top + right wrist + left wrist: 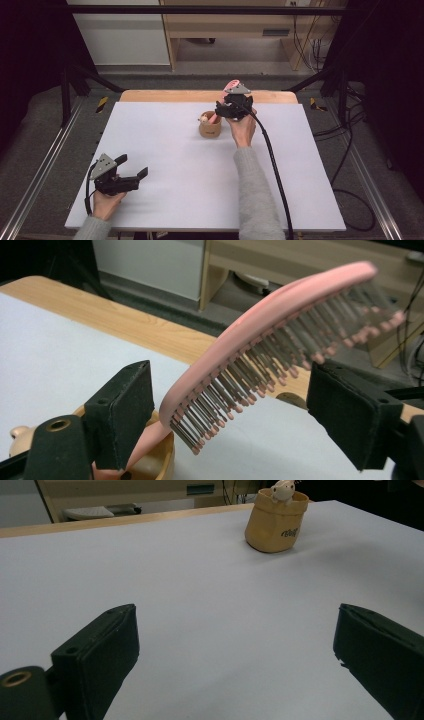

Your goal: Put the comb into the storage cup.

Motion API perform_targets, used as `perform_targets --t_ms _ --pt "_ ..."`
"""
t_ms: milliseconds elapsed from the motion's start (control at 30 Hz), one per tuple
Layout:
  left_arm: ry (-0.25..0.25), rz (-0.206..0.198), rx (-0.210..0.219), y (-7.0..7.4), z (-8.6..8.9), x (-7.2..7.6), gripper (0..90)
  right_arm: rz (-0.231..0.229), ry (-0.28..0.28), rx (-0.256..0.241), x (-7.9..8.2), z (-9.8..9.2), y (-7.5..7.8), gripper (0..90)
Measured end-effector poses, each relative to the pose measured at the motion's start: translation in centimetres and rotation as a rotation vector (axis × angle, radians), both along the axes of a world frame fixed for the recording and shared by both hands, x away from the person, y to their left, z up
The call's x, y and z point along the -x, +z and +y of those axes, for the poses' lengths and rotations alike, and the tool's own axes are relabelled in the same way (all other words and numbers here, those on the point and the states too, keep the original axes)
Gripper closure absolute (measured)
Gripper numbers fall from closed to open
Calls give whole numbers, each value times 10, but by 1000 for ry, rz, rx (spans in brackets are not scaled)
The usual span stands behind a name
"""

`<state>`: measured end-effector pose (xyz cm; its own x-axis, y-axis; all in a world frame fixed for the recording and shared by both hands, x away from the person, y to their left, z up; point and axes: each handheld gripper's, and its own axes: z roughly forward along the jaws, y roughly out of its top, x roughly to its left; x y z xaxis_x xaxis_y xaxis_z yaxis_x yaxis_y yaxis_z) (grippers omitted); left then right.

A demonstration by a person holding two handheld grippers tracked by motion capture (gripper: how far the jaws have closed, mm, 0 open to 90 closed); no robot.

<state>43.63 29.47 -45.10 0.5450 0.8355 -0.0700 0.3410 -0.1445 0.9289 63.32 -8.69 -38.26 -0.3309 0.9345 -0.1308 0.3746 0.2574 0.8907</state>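
A tan pouch (pixel 210 129) stands upright at the back middle of the white table top (pixel 175 160). A pink hairbrush (pixel 231 85) stands in it, handle down and head leaning up and away. A small cream toy figure (pixel 203 119) peeks out of the pouch. My right gripper (pixel 234 102) hovers just right of the pouch. In the right gripper view it (pixel 230 395) is open, with the brush (pixel 280 305) between the jaws and its handle beside the left jaw, running down into the pouch (pixel 155 460). My left gripper (pixel 134 165) rests open at the front left with nothing in it, its view showing the pouch (pixel 275 522) far off.
A wooden table edge (pixel 165 96) runs behind the white top. Black cable (pixel 272 160) trails from the right gripper along the forearm. Metal rails (pixel 40 170) flank the table, with cabinets and loose cables on the floor beyond.
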Motion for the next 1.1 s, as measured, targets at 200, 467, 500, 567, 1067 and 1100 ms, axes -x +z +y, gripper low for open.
perform_targets --t_ms 200,467,500,567,1067,1100 --pt "3 0 0 0 0 0 45 0 3 -6 7 0 6 97" --pt "4 4 -2 0 -1 0 45 27 75 33 20 -5 6 1" --pt "5 4 -3 0 -1 0 45 22 86 23 22 -6 6 1" --pt "5 4 -2 -1 -1 0 45 20 103 4 26 -8 7 1" --pt "13 1 -5 -1 0 0 45 -24 231 -166 59 -27 20 1" --pt "15 0 -4 -1 0 0 45 -27 234 -173 62 -28 21 1"
